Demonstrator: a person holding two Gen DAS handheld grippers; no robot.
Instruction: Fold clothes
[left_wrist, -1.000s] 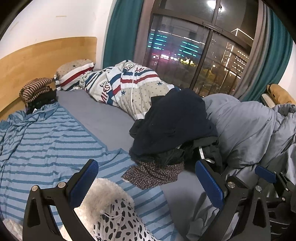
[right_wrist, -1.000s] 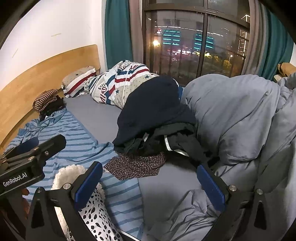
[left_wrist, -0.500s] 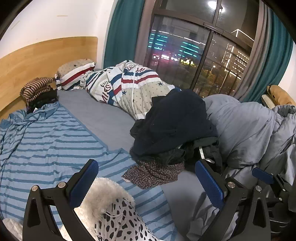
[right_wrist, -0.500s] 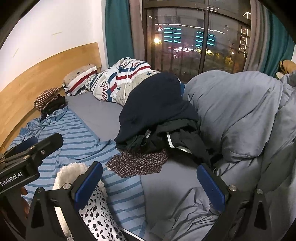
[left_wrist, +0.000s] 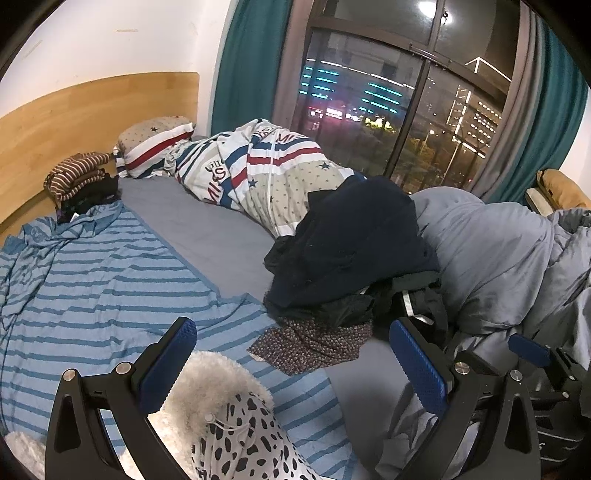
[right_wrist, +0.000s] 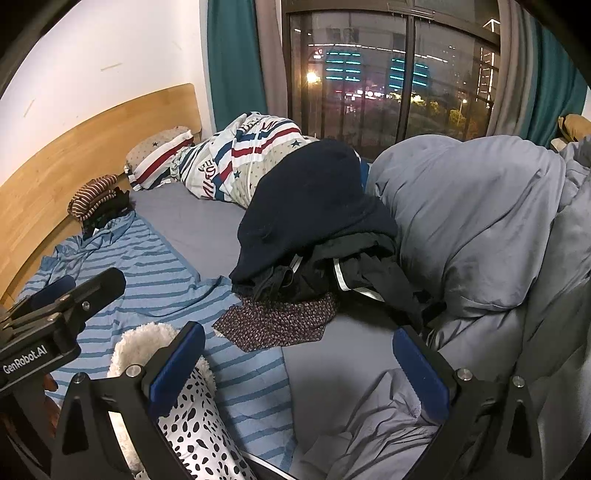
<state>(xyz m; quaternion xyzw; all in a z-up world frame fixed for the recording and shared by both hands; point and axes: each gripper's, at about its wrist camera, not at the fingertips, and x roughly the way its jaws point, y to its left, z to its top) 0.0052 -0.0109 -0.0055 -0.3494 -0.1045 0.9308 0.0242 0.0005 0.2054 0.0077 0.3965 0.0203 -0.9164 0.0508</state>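
**Both grippers wide apart above the bed, nothing held**

From the left wrist view I find the left gripper (left_wrist: 291, 365) with its blue-padded fingers spread wide and nothing between them. The right gripper (right_wrist: 299, 365) reads the same in its own view: fingers apart, empty.

The blue striped garment (left_wrist: 103, 280) lies spread flat on the grey bed sheet (left_wrist: 207, 229), filling the left and lower centre of the left wrist frame. A spotted fleece-lined garment (left_wrist: 236, 424) rests on its near edge, at bottom centre, partly behind the left finger.

At frame centre I note a heap of dark clothes (left_wrist: 354, 251), with a small patterned cloth (left_wrist: 314, 347) at its foot, its corner touching the striped garment's hem. A grey duvet (left_wrist: 498, 258) is bunched at right. A striped folded stack (left_wrist: 77, 173) sits against the wooden headboard (left_wrist: 92, 107), upper left. A patterned quilt (left_wrist: 266, 173) lies at upper centre.
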